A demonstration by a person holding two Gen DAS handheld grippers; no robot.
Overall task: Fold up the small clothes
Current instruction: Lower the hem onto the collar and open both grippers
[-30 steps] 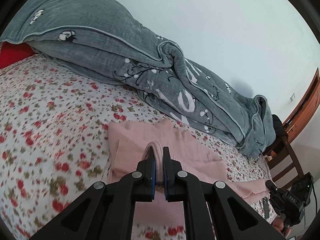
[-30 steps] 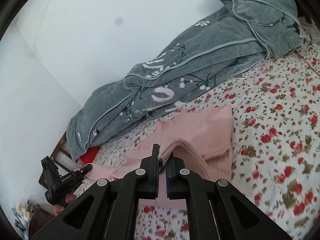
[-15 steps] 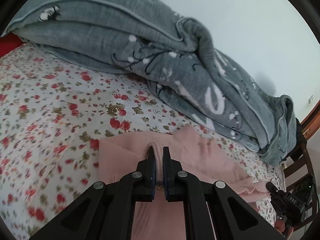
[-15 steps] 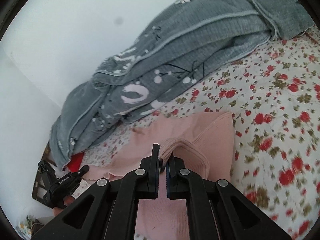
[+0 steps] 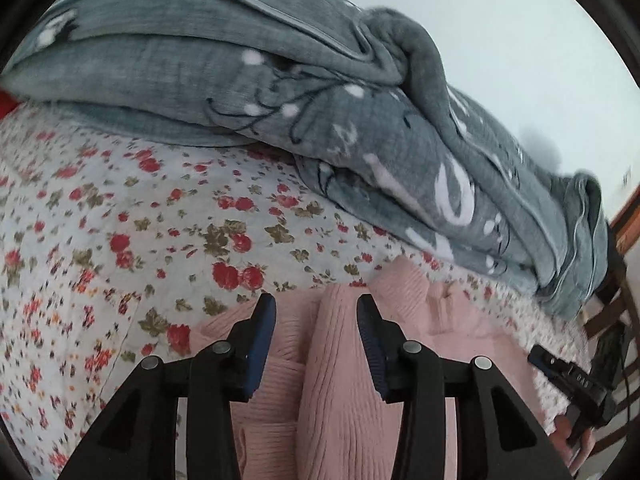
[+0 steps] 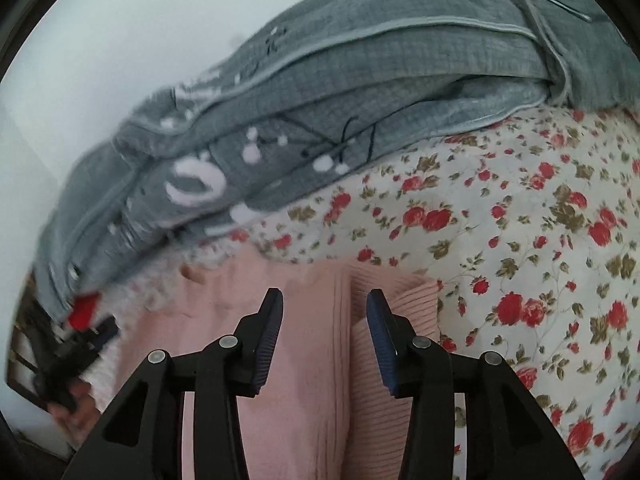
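Observation:
A pink ribbed knit garment (image 5: 340, 380) lies on the flowered bed sheet (image 5: 120, 240), folded over itself. My left gripper (image 5: 316, 312) is open just above it, a ridge of pink fabric between its spread fingers. In the right wrist view the same garment (image 6: 312, 360) lies flat with a ribbed hem edge at its right side. My right gripper (image 6: 324, 308) is open over that edge and holds nothing. Each gripper shows small at the far edge of the other's view.
A grey quilt (image 5: 320, 100) with white and black print is heaped along the wall behind the garment, also in the right wrist view (image 6: 320, 100). A dark wooden chair (image 5: 616, 312) stands at the bed's end. The flowered sheet (image 6: 540, 220) stretches to the right.
Both grippers were shut on the pink garment and carried it toward the quilt. Now both have opened and let it go, and it lies on the sheet.

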